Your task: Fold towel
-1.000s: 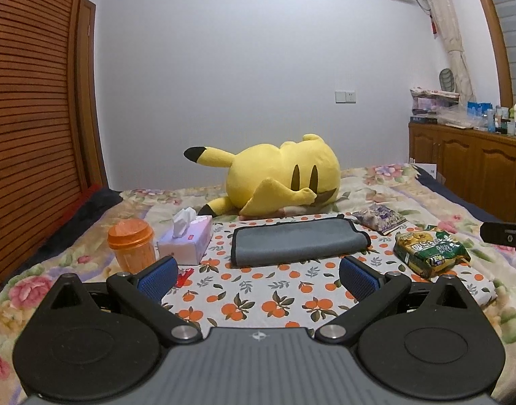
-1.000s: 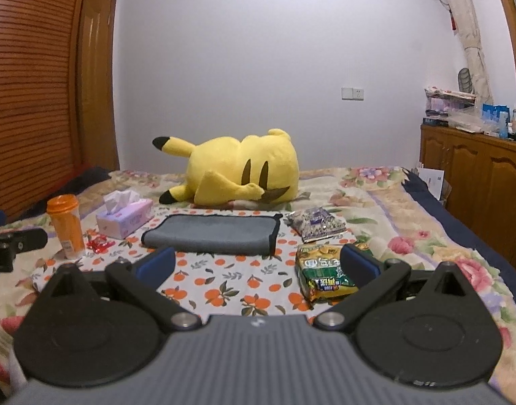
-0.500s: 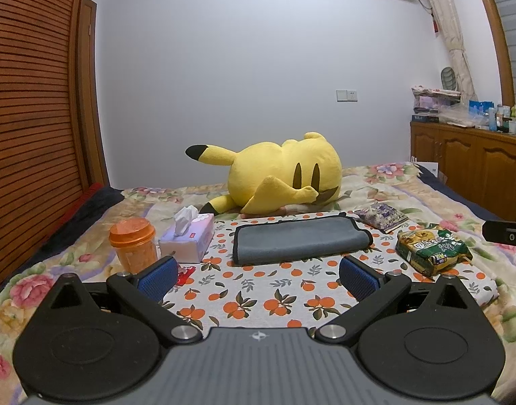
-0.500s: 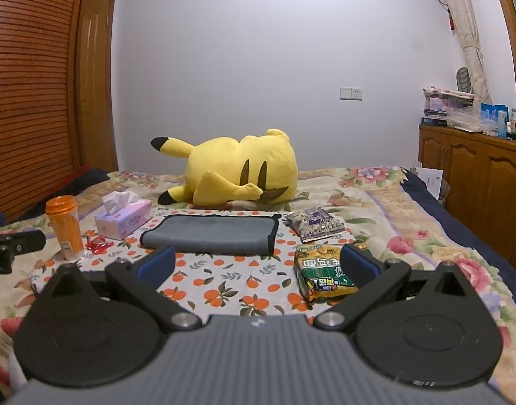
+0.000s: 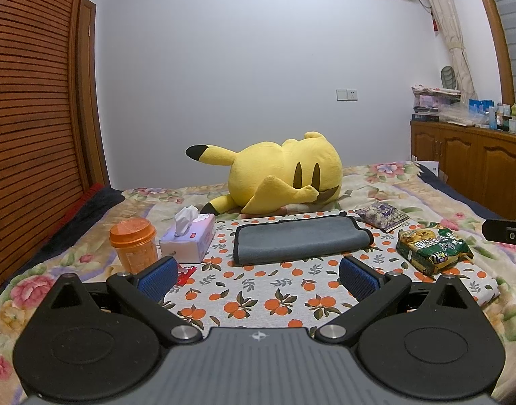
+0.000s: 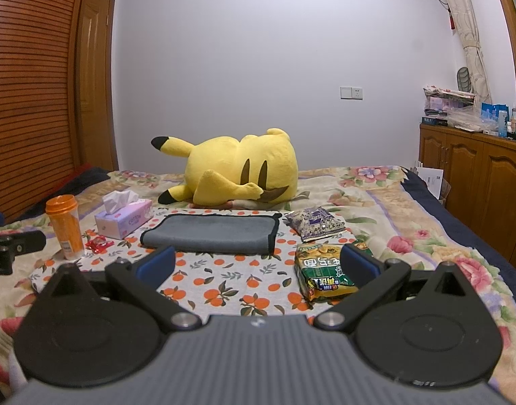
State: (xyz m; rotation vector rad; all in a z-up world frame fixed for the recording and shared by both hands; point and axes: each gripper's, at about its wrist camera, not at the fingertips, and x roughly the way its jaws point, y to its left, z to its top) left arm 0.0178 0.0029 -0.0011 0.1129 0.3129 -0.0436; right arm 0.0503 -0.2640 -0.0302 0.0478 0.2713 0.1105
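Note:
A grey towel (image 5: 300,239) with dark edging lies folded flat on an orange-print cloth (image 5: 258,290) on the bed; it also shows in the right wrist view (image 6: 212,233). My left gripper (image 5: 258,278) is open and empty, held above the cloth in front of the towel. My right gripper (image 6: 258,263) is open and empty, in front of the towel's right part. Neither touches the towel. The right gripper's body shows at the right edge of the left view (image 5: 506,231), the left one's at the left edge of the right view (image 6: 15,244).
A yellow plush toy (image 5: 284,177) lies behind the towel. Left of the towel stand a tissue box (image 5: 188,239) and an orange cup (image 5: 133,244), with a red candy (image 6: 98,244). A green snack bag (image 5: 433,251) and a purple bag (image 5: 382,215) lie to the right. A wooden cabinet (image 5: 477,165) stands beyond.
Both views have shifted very slightly, as if the grippers drifted a little. The towel and the other objects have not moved. Both grippers stay open.

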